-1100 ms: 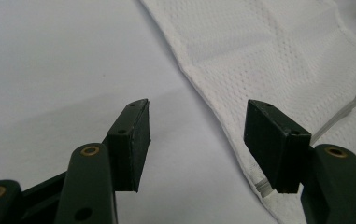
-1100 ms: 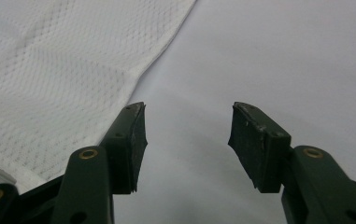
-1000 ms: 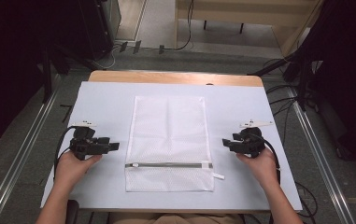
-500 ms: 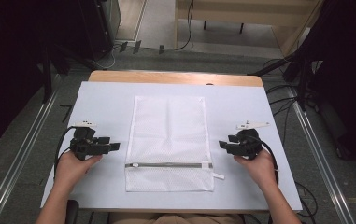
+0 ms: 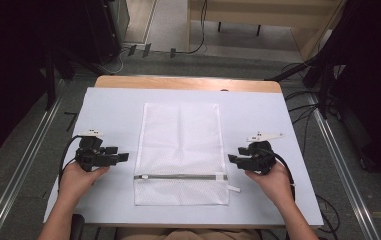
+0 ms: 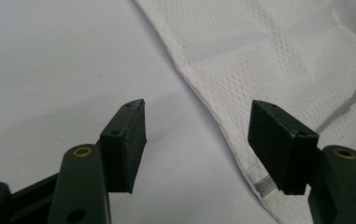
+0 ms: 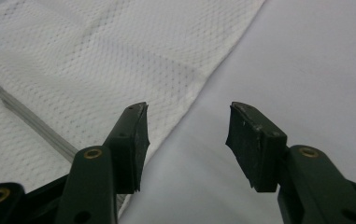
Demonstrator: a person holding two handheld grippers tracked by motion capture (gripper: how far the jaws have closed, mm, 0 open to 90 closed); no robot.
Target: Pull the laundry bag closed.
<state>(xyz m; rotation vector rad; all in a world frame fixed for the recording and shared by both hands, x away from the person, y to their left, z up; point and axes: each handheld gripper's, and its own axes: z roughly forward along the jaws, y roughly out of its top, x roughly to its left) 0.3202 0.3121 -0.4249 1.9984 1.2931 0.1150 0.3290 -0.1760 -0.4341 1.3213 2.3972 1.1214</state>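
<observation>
A white mesh bag (image 5: 180,145) lies flat in the middle of the white table cover (image 5: 113,110), its grey zipper (image 5: 180,176) running across near the front. My left gripper (image 5: 123,156) hovers just off the bag's left edge, level with the zipper. Its jaws have just been opening and stand wide. In the left gripper view (image 6: 198,106) the bag's hem (image 6: 213,112) lies on the table below the gap, ungripped. My right gripper (image 5: 232,159) is at the bag's right edge. Its jaws have just been opening too; the right gripper view (image 7: 188,108) shows the bag's edge (image 7: 180,109) lying beneath them, untouched.
The table's wooden far edge (image 5: 188,83) shows beyond the cover. Metal rails (image 5: 23,165) run along the floor on both sides, with cables (image 5: 303,95) at the right. White cover lies bare to the left and right of the bag.
My right gripper has shifted left, closer to the bag's right edge. The left hand has stayed where it was, and the bag has not moved.
</observation>
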